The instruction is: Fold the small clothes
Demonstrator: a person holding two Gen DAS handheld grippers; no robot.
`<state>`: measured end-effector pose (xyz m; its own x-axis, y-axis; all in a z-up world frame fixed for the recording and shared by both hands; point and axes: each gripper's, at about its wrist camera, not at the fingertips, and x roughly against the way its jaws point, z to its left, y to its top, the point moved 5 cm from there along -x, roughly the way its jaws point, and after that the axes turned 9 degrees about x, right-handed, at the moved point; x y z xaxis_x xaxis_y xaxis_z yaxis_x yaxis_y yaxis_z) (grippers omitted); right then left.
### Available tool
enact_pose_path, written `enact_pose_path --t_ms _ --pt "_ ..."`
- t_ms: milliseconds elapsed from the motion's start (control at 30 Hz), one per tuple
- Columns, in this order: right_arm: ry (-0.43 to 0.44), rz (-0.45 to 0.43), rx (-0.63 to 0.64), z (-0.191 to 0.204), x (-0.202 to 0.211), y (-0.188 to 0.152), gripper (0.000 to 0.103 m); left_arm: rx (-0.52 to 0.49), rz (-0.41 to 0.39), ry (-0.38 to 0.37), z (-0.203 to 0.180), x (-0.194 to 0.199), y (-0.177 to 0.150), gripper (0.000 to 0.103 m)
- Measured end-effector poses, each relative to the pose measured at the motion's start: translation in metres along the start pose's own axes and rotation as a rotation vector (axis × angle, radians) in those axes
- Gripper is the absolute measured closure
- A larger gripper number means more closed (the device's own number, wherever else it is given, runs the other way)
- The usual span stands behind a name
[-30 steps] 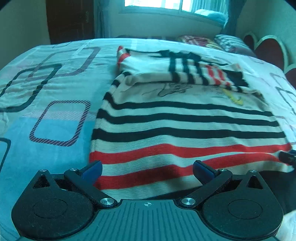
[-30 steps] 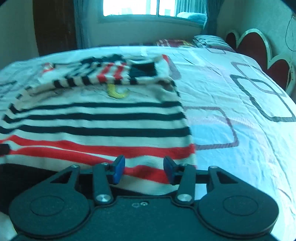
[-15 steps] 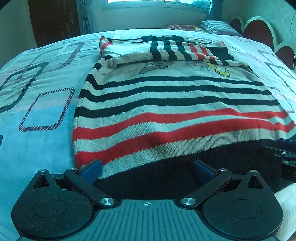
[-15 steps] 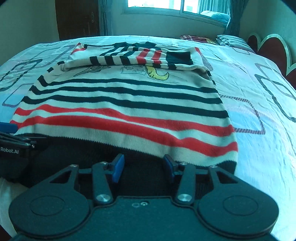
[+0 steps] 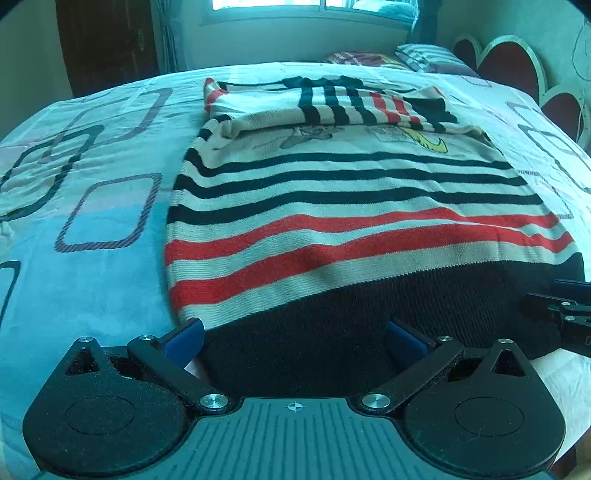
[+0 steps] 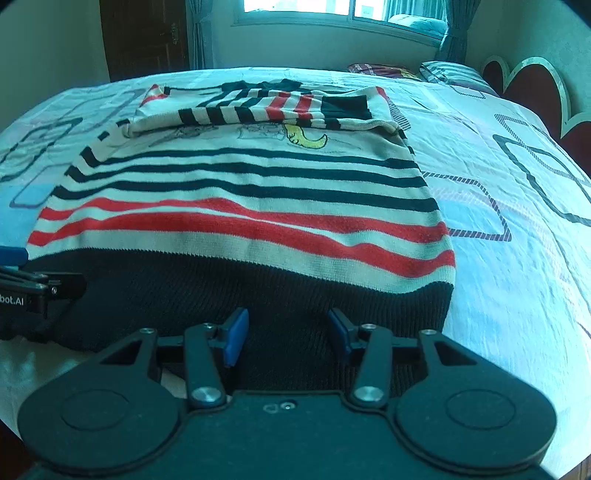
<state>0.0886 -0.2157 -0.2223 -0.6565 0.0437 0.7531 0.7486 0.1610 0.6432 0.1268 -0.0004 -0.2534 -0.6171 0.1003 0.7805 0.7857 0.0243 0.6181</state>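
Nearest, both the left gripper (image 5: 293,339) and right gripper (image 6: 287,334) are held agape, unclamped, over the black hem of the striped sweater (image 5: 354,206), spread on the bed (image 5: 92,229); beyond, sleeves are folded in, lengthwise folding remains.

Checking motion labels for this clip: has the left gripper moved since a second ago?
Yes. The left gripper has backed away from the window toward the sweater's black hem, which was out of view before.
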Motion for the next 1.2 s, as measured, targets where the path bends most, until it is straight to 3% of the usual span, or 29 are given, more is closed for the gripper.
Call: enact_pose_path --t_ms 133,200,400,767,800,967,1100,1200 --pt "-0.020 -0.015 -0.017 -0.001 0.002 -0.001 0.040 0.021 -0.011 0.013 0.011 0.004 0.000 0.000" --pt "-0.028 0.025 -0.005 0.002 -0.006 -0.007 0.040 0.022 0.015 0.028 0.016 -0.002 -0.004 0.000" --pt "-0.028 0.010 -0.041 -0.001 0.000 -0.008 0.040 0.065 0.037 -0.009 0.026 -0.005 -0.010 0.000" --pt "-0.102 0.002 -0.157 -0.047 0.021 -0.021 0.039 0.133 0.065 -0.153 0.031 0.002 -0.010 0.001" --pt "-0.112 0.005 -0.169 -0.053 0.021 -0.023 0.039 0.132 0.071 -0.167 0.030 0.002 -0.010 0.009" --pt "-0.104 0.041 -0.243 -0.078 0.010 -0.034 0.039 0.161 0.086 -0.214 0.033 0.004 -0.007 0.024" --pt "-0.088 0.053 -0.257 -0.084 0.001 -0.038 0.035 0.216 0.115 -0.246 0.039 0.004 -0.006 0.047" --pt "-0.078 0.058 -0.242 -0.083 -0.003 -0.035 0.031 0.240 0.123 -0.250 0.046 0.001 -0.006 0.050"
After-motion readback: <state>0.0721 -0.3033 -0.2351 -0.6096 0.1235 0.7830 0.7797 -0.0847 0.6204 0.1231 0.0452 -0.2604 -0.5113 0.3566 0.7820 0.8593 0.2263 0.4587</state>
